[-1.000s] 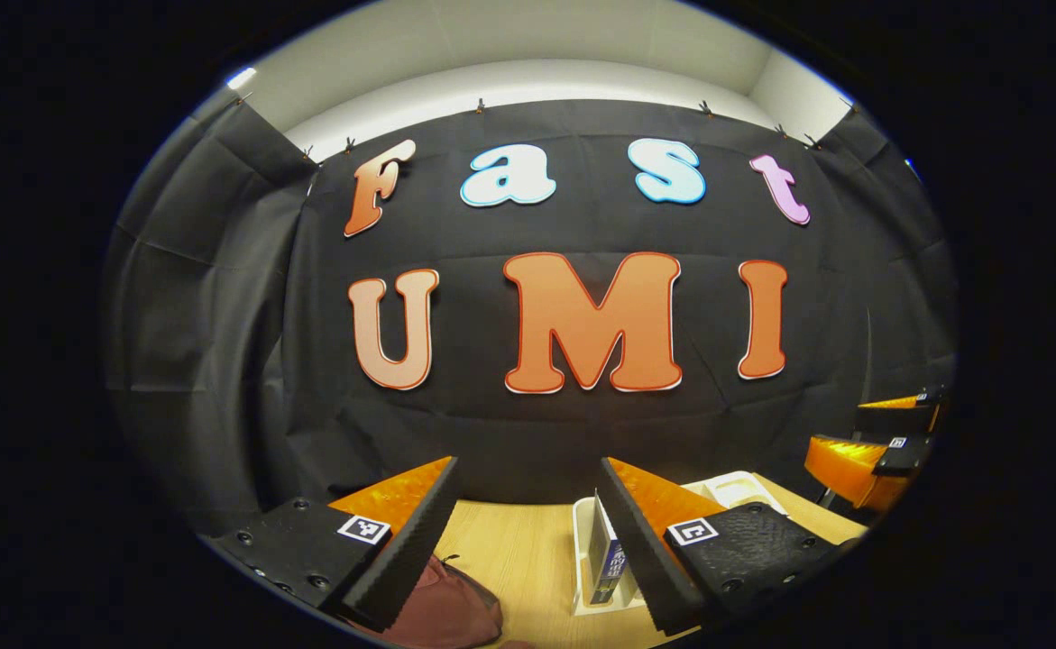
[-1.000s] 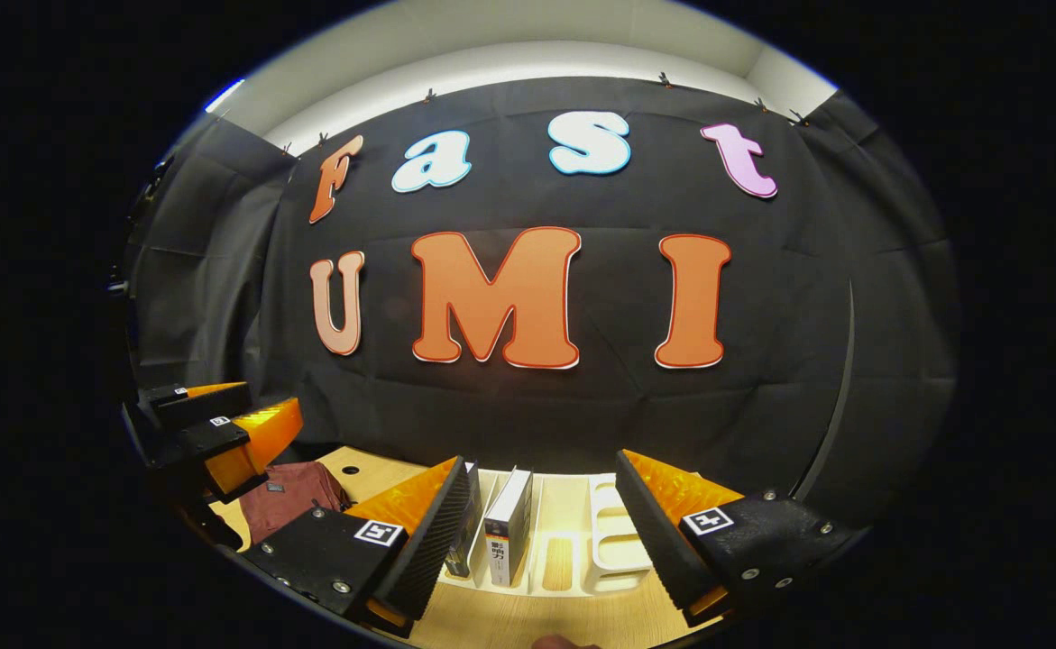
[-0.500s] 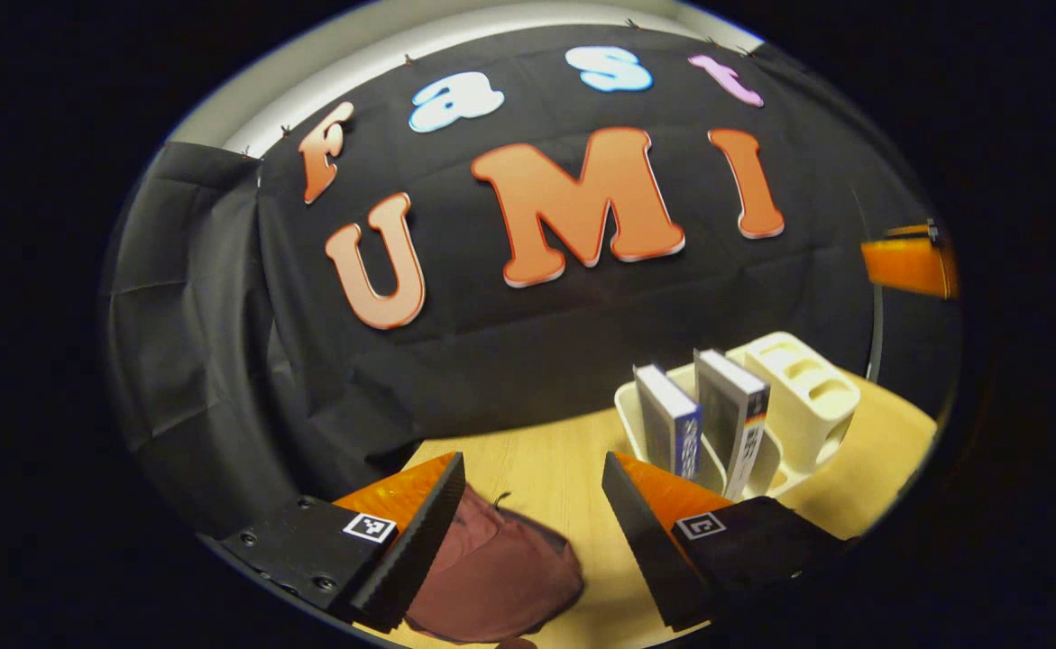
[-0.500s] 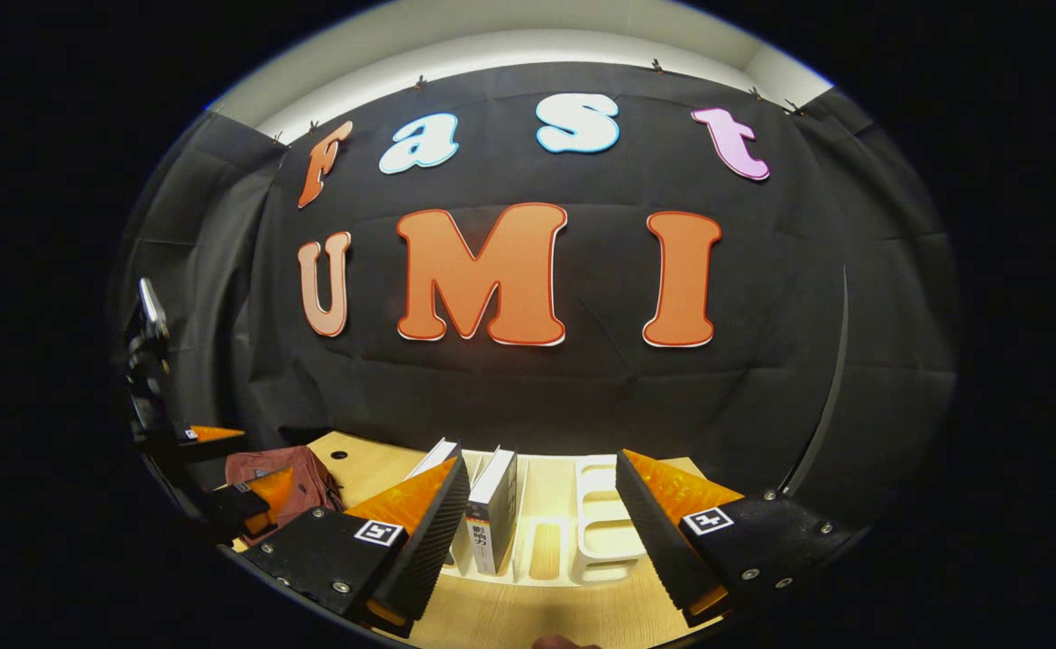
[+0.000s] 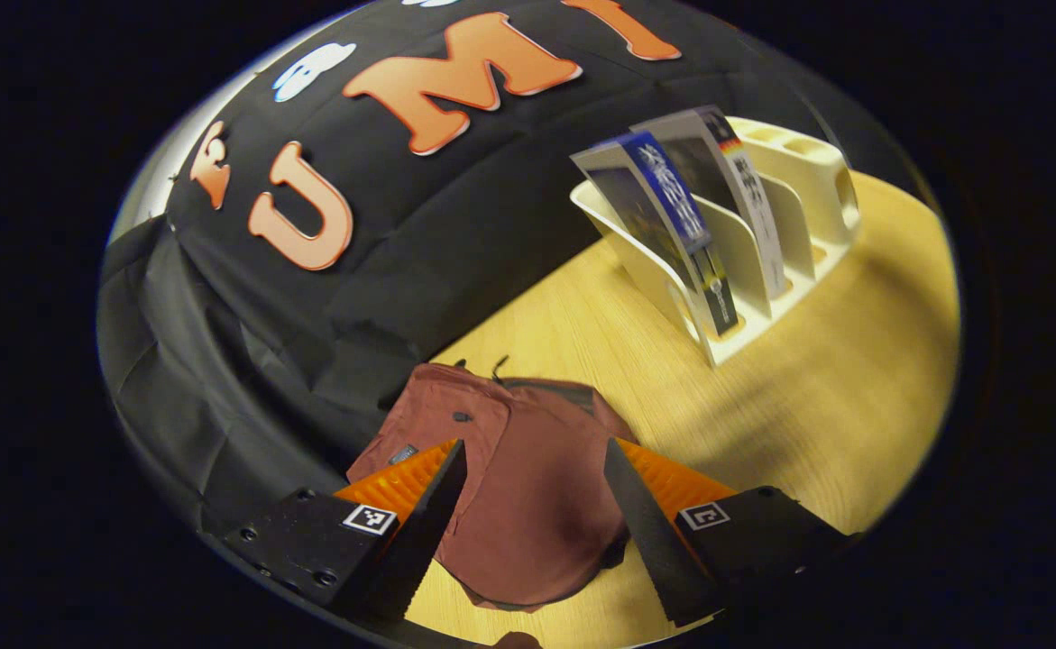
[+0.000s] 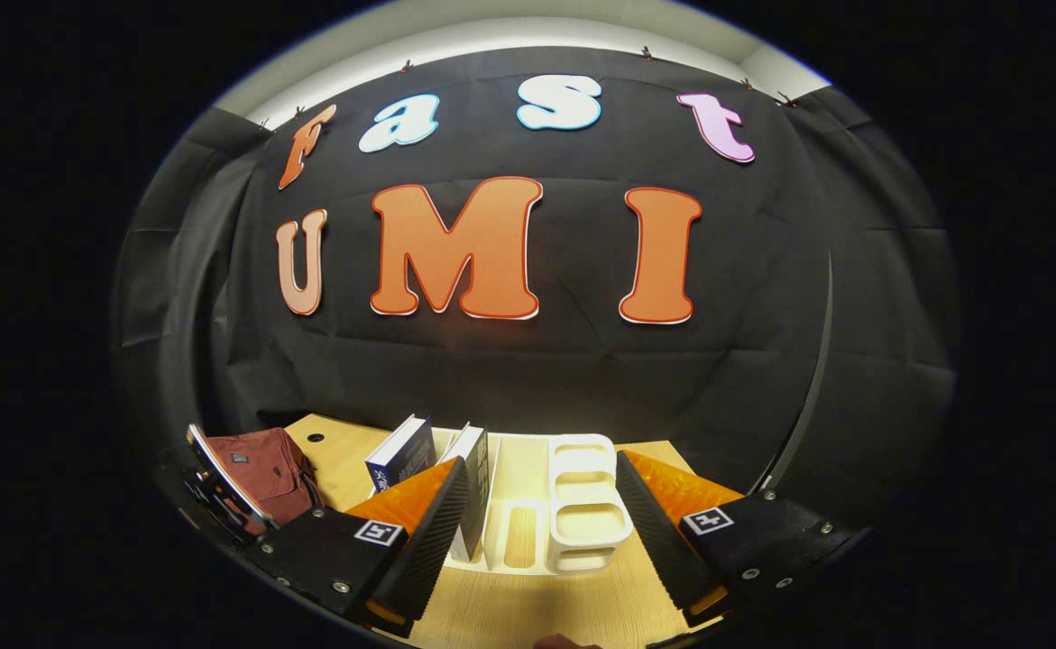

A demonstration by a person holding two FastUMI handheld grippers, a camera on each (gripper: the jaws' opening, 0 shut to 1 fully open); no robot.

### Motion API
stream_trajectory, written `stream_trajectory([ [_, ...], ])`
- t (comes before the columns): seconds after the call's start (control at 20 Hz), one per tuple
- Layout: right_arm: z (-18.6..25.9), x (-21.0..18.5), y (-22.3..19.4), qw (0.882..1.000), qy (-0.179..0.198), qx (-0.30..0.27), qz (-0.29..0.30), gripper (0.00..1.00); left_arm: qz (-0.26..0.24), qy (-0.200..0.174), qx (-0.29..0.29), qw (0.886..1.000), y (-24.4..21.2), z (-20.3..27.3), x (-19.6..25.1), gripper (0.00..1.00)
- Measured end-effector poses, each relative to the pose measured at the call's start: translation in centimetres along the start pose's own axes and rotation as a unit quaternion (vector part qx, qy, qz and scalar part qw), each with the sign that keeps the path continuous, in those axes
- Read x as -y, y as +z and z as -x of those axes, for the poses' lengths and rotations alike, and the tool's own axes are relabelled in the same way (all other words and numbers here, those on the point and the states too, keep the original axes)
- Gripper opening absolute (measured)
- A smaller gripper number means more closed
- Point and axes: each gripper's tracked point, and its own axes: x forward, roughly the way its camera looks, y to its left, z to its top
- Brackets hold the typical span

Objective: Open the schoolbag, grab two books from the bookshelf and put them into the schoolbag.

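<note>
Your left hand-held gripper [image 5: 528, 532] hangs wide open over the schoolbag; your right hand-held gripper [image 6: 537, 532] is wide open too, facing the bookshelf.

In the left gripper view, your two fingers spread apart with nothing between them, and the dark red schoolbag [image 5: 528, 487] lies flat on the wooden worktop [image 5: 834, 397] just beyond and under them, near the black cloth wall. Farther off on the worktop stands the cream bookshelf [image 5: 789, 216], with a blue book [image 5: 663, 198] and a white-spined book [image 5: 735, 189] leaning in its slots side by side. In the right gripper view, your fingers gape empty just before the bookshelf [image 6: 582, 505]; the blue book [image 6: 399, 461] and its neighbour [image 6: 473, 469] stand in its left slots, and the schoolbag [image 6: 261, 473] lies well apart to the left.
</note>
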Motion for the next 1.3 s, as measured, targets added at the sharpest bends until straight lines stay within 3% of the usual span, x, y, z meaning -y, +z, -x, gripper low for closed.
stream_trajectory([
  [0.5,-0.1,0.7,-1.0,1.000,-0.009,-0.006,0.006,0.97,-0.108,-0.010,-0.060,0.992,-6.2,-2.1,3.2,0.98],
  [0.7,-0.2,0.9,-1.1,1.000,-0.012,-0.007,0.003,0.97,-0.137,0.024,-0.052,0.989,-6.3,-2.1,1.7,0.97],
  [1.0,-0.2,1.4,-1.2,1.000,-0.013,-0.007,0.001,0.97,-0.140,0.083,-0.036,0.986,-4.4,-2.3,-1.4,0.96],
  [1.1,-0.1,1.6,-1.2,1.000,-0.013,-0.008,0.003,0.97,-0.134,0.086,-0.057,0.986,-5.3,-3.1,-1.1,0.96],
  [1.3,0.2,1.8,-1.2,1.000,-0.011,-0.008,0.015,0.97,-0.152,0.128,-0.056,0.979,-4.9,-4.7,-2.4,0.95],
])
